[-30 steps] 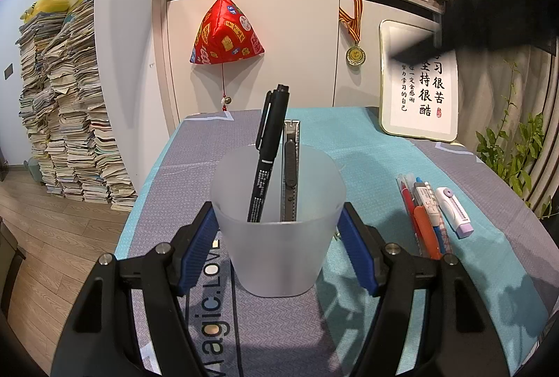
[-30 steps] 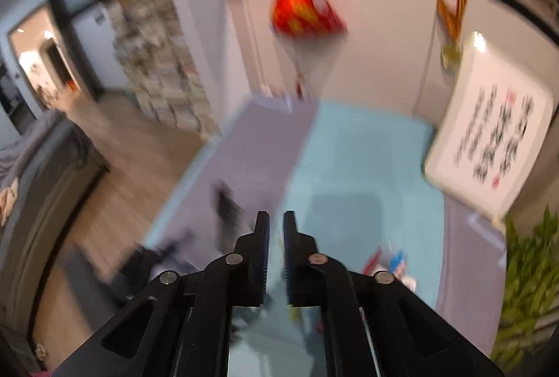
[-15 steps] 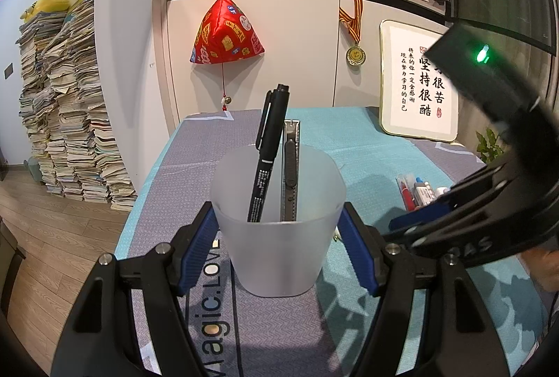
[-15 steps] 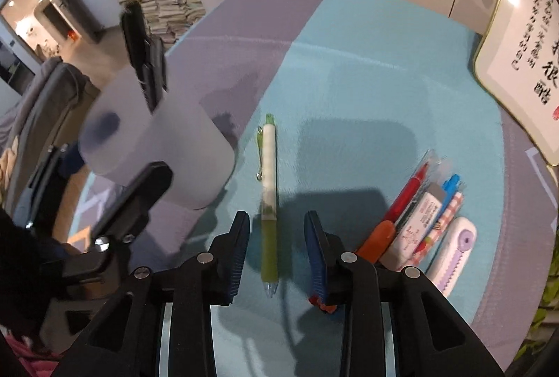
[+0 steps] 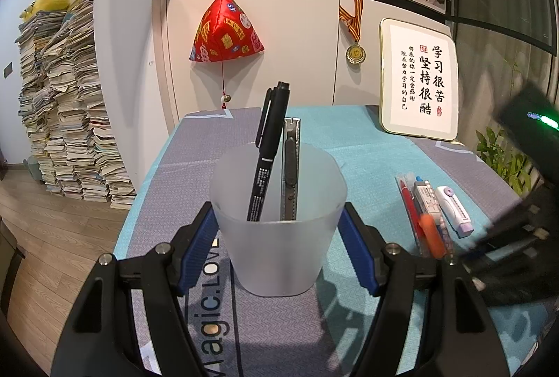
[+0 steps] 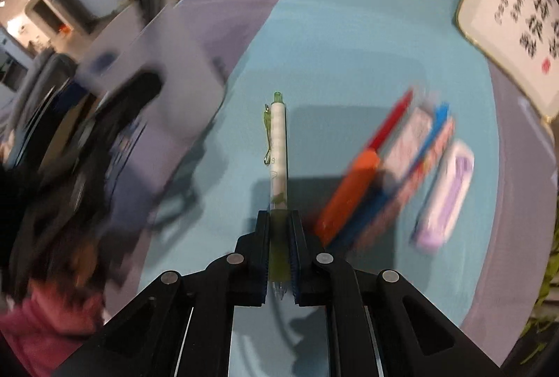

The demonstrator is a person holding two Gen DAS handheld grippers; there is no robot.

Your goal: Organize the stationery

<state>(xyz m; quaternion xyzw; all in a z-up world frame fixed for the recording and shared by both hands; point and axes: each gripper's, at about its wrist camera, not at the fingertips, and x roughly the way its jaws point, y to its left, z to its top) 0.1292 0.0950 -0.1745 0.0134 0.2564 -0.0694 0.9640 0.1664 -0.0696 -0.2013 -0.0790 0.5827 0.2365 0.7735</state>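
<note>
A frosted plastic cup (image 5: 277,230) stands on the table with my left gripper (image 5: 277,237) shut on its sides. Inside it lean a black marker (image 5: 269,150) and a grey utility knife (image 5: 290,167). The cup (image 6: 153,73) shows blurred at the left of the right wrist view. My right gripper (image 6: 279,237) points steeply down and is shut on the lower end of a green-and-white pen (image 6: 277,146) that lies on the teal cloth. The right gripper's black body (image 5: 517,230) shows at the right edge of the left wrist view.
A row of stationery lies to the right: a red pen (image 6: 387,122), an orange marker (image 6: 349,195), a blue pen (image 6: 436,118) and a purple correction tape (image 6: 447,195). A framed calligraphy board (image 5: 419,83) leans at the back. A plant (image 5: 503,160) stands beyond the table's right edge.
My right gripper has dropped to the table, opened over the green pen and shut on it. The left gripper and the cup have stayed still.
</note>
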